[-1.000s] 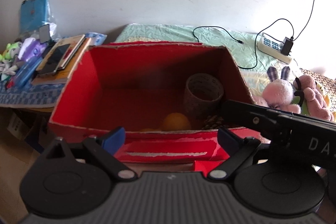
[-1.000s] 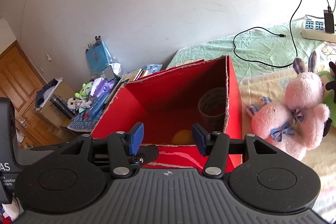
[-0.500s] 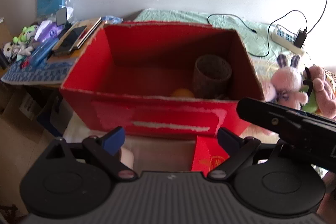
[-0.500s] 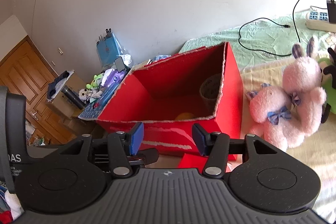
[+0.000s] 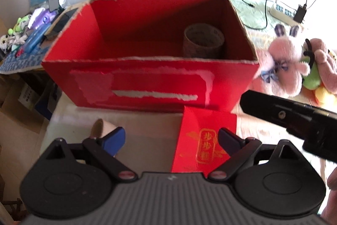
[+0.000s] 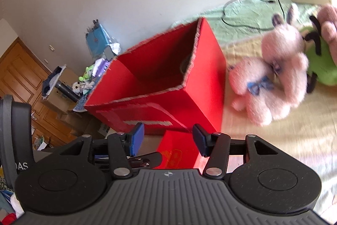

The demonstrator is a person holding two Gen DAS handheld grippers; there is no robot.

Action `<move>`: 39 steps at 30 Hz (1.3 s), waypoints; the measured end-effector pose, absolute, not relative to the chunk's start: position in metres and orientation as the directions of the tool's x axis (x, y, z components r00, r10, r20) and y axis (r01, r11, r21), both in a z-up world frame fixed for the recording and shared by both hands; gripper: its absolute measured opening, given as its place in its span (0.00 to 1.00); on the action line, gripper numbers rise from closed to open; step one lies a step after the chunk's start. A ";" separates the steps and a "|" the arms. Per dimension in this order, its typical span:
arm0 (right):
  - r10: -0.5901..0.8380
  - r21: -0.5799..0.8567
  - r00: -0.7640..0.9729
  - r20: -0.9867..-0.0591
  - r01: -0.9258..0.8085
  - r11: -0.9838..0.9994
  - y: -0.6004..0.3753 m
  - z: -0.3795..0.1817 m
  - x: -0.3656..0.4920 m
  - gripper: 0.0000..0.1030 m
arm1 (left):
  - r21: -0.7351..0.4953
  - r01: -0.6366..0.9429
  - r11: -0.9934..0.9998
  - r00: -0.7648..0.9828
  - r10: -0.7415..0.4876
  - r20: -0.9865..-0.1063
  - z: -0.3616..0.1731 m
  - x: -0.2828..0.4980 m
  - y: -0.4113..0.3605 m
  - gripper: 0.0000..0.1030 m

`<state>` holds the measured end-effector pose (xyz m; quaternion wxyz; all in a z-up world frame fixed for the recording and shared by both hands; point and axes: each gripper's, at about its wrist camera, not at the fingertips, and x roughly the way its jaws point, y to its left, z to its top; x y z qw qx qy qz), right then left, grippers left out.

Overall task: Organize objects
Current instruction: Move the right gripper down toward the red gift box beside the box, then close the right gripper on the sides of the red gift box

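Observation:
An open red cardboard box stands ahead, also in the right wrist view. A brown tape roll stands inside it at the right. A red envelope with gold print lies in front of the box, also in the right wrist view. A pale tape roll lies near the left finger. My left gripper is open and empty above the envelope. My right gripper is open and empty, and its body shows at the right of the left view.
Pink plush rabbits and a green plush lie on the bed right of the box. A power strip with cables lies behind. A cluttered side table stands at the left, a wooden door beyond.
Both grippers have pulled back and risen from the box. The envelope and pale tape roll have come into view. The orange ball inside the box is now hidden by its front wall.

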<state>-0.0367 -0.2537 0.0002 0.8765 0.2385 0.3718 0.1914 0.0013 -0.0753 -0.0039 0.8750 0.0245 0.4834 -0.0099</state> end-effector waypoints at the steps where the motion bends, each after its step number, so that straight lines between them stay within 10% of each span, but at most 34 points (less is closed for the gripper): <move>1: 0.512 0.563 0.643 -0.570 -0.148 0.813 -0.255 -0.002 -0.037 0.53 | 0.032 0.045 0.998 0.524 0.003 -0.852 -0.007 0.001 -0.076 0.92; 39: 0.578 0.646 0.387 -0.719 0.064 0.761 -0.263 -0.065 -0.022 0.54 | -0.066 0.113 0.991 0.388 -0.106 -0.916 -0.052 -0.007 -0.085 0.99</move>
